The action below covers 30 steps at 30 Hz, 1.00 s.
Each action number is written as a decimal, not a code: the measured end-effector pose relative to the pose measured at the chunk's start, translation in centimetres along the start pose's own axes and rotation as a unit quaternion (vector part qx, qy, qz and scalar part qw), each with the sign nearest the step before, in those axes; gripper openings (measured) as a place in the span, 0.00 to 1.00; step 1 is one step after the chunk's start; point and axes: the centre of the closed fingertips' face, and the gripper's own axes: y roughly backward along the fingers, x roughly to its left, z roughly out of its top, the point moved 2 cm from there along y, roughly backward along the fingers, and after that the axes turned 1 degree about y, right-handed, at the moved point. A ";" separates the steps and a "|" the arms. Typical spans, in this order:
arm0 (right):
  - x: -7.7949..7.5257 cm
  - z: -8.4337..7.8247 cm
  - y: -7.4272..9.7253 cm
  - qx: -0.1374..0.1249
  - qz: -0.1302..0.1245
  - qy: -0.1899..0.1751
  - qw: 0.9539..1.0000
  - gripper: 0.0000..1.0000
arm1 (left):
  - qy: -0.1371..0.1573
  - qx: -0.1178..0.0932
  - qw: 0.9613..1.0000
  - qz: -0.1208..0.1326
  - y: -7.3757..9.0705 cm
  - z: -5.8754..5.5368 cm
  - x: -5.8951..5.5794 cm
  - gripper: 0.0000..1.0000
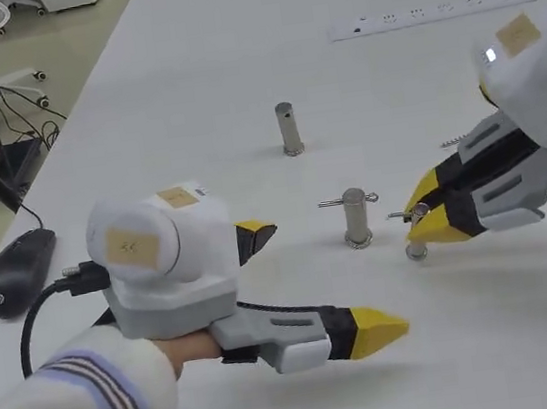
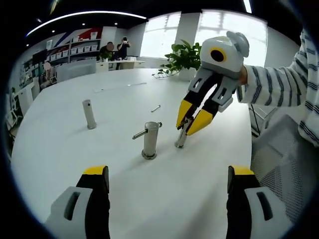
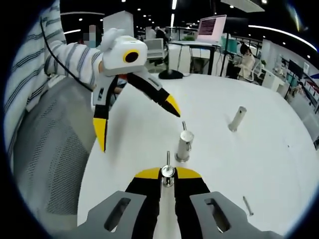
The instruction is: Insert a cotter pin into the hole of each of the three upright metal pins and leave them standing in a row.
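Observation:
Three metal pins are on the white table. The far pin stands alone with nothing through its hole. A cotter pin crosses the top of the middle pin, which is upright. My right gripper is shut around the top of the third pin, which leans slightly in the left gripper view. A cotter pin pokes out of it past the jaw tips. My left gripper hovers open to the left of the pins, holding nothing.
A loose cotter pin lies on the table behind the right gripper. A white power strip runs along the far side. A black mouse and cable sit by the left edge.

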 end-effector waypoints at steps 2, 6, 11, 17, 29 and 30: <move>-0.5 -0.2 0.0 0.000 0.009 0.001 1.000 0.10 | 0.001 0.002 1.000 -0.001 -0.1 -0.1 -0.1 0.99; -1.2 -0.7 0.2 0.010 0.021 0.015 1.000 0.10 | 0.003 0.003 1.000 -0.002 -0.1 -0.2 -0.3 0.99; -2.4 -0.9 0.2 0.001 0.028 0.027 0.999 0.10 | 0.007 0.004 1.000 0.001 -0.2 -0.2 -0.2 0.99; -2.2 -0.7 0.0 -0.001 0.041 0.038 0.998 0.10 | 0.010 0.004 1.000 0.001 -0.1 -0.2 -0.3 0.99; -2.3 -1.5 0.5 -0.003 0.057 0.040 0.998 0.10 | 0.012 0.005 1.000 0.005 0.1 -0.1 -0.1 0.99; -2.3 -1.5 0.5 -0.002 0.057 0.039 0.998 0.10 | 0.012 0.005 1.000 0.006 0.1 -0.1 -0.1 0.99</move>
